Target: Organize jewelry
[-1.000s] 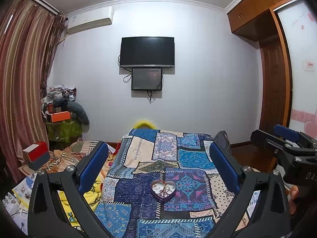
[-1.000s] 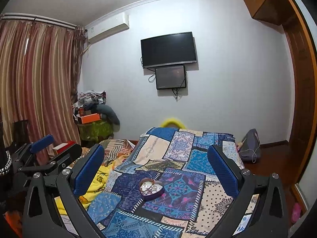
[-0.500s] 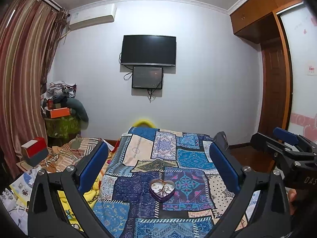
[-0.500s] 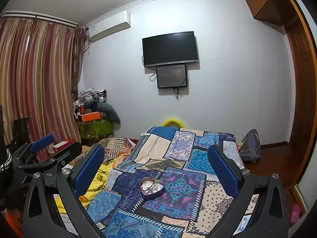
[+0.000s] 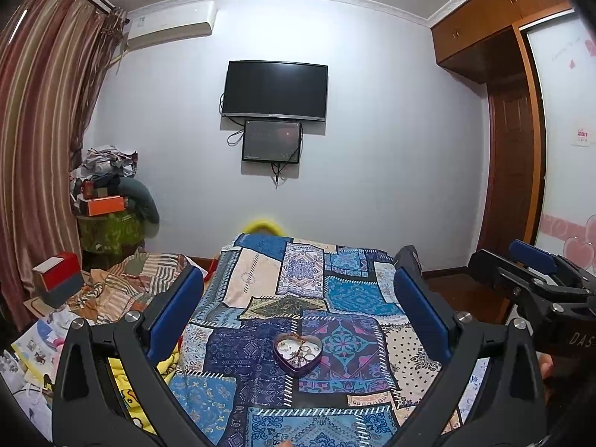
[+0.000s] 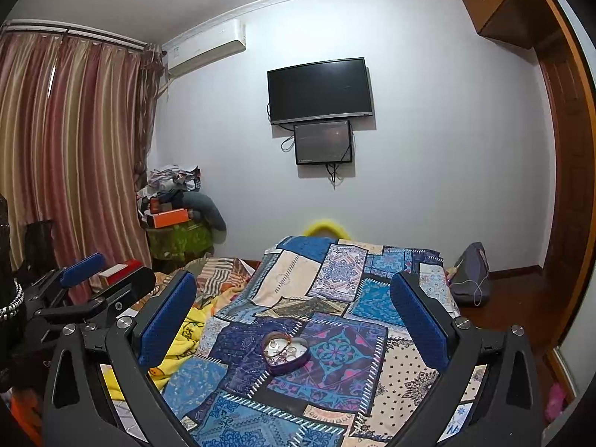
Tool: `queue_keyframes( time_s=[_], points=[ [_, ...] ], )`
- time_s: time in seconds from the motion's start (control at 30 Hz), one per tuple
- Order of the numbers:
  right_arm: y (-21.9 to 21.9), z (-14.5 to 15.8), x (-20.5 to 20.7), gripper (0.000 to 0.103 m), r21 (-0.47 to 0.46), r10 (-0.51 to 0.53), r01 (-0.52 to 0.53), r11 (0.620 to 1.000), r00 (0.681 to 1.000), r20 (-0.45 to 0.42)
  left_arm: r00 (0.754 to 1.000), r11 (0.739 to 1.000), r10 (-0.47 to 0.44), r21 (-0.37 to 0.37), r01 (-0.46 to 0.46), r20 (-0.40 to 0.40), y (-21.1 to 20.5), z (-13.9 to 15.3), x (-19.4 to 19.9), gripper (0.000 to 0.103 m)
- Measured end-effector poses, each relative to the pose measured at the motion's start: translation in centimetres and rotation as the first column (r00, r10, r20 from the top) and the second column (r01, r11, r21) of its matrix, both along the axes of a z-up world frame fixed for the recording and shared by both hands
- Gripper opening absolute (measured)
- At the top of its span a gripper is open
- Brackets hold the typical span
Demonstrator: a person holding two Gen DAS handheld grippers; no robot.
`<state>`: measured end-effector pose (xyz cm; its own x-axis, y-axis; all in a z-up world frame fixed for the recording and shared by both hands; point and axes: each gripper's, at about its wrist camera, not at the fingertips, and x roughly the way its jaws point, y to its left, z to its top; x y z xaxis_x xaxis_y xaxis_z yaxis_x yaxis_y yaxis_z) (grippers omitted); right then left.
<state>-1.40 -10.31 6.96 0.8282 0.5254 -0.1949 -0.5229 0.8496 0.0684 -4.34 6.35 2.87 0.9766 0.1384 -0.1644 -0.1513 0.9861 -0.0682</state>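
Low in the middle of both frames, on the patchwork bedspread [image 5: 357, 290], sat a heart-shaped tin [image 5: 297, 351] with its top off — rings and a thin chain lay jumbled inside it, the pieces too small to tell apart. Whether this heap was waiting to be sorted or had just been gathered in, the scene fitted either.

Both tools hung well above the bed and well apart from the tin. The left tool [image 5: 298, 313] was released, its blue pads spread wide with nothing between them; the right tool [image 6: 294, 314] was likewise spread and carrying nothing. Each showed at the other view's edge — the right one at the right of the left wrist view, the left one at the left of the right wrist view.

Trouble, as I judged it, lay mostly in the bed. Soft bedding would give under a downward press, so a tool pushing on the tin's rim could tip it and spill the pieces into the busy pattern, where a ring would be hard to find. The tangled chain could drag neighbours out with it. Broad pads on such small pieces risked a pinch that slipped.
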Motion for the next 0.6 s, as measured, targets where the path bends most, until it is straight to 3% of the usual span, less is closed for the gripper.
queue_keyframes(
  time_s=[0.6],
  points=[
    [0.21,-0.46,0.41,0.103,-0.005,-0.003,0.003,1.0,1.0,-0.015,1.0,1.0,-0.001,0.005,0.001,-0.012,0.08,-0.43,0.48,0.102]
  ],
)
